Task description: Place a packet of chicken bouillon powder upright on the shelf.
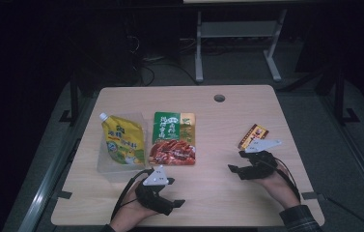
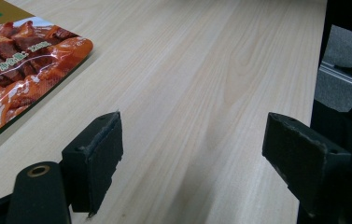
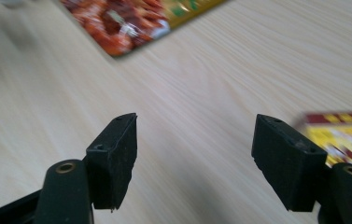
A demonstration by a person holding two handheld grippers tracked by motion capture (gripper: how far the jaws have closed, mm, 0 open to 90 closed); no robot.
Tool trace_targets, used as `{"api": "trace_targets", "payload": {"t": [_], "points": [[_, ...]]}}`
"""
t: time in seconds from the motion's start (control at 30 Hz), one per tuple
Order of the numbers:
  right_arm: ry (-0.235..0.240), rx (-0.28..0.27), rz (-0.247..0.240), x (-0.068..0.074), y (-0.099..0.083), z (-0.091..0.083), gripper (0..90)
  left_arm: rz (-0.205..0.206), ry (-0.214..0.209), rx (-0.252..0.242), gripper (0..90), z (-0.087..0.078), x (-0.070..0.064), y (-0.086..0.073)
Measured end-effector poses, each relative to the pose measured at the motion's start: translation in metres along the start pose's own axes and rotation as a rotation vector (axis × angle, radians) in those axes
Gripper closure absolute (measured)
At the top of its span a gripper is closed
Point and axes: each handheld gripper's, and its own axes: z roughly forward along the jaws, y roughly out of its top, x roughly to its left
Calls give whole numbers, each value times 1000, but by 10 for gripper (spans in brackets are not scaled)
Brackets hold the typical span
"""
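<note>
Three packets lie on the wooden tabletop (image 1: 208, 193): one yellow spouted pouch (image 1: 121, 140) resting in a clear plastic tray (image 1: 103, 166) at the left, one green-and-red food packet (image 1: 173, 137) just beside it toward the middle, and one small red-and-yellow sachet (image 1: 253, 135) well apart at the right. Two grippers are in hand, one each. The left gripper (image 1: 177, 192) sits near the front edge, just below the green-and-red packet's lower end, its jaws spread wide with nothing between them but bare wood. The right gripper (image 1: 234, 164) rests just beside the small sachet, which shows at the edge of its right jaw in the right gripper view; its jaws likewise stand apart and grasp nothing.
</note>
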Motion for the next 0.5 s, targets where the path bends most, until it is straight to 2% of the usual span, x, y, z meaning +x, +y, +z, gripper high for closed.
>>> {"api": "trace_targets", "payload": {"t": [0.03, 0.07, 0.13, 0.3, 0.33, 0.4, 0.43, 0.47, 0.5], "points": [[-20, 1, 25, -11, -5, -4, 332, 2, 0, 2, 199, 1, 1, 0], [-28, 1, 33, -15, -6, -5, 336, 2, 0, 4, 199, 0, 1, 0], [-43, -2, 54, -25, -8, -7, 402, 4, 0, 4, 199, 0, 2, -1], [-76, -2, 104, -46, -6, -8, 525, 0, -1, 2, 199, -1, 5, -1], [-76, -2, 104, -46, -6, -8, 525, 0, -1, 2, 199, -1, 5, -1], [-85, -18, 129, -58, -2, -10, 631, 2, 1, 3, 199, -2, 6, -1], [-85, -18, 129, -58, -2, -10, 631, -1, 2, -1, 199, -2, 6, -1], [-82, -33, 141, -64, 2, -12, 736, -8, 2, -4, 199, -3, 6, -2], [-93, -36, 147, -68, 4, -12, 762, -8, 3, -4, 199, -3, 7, -2]]}}
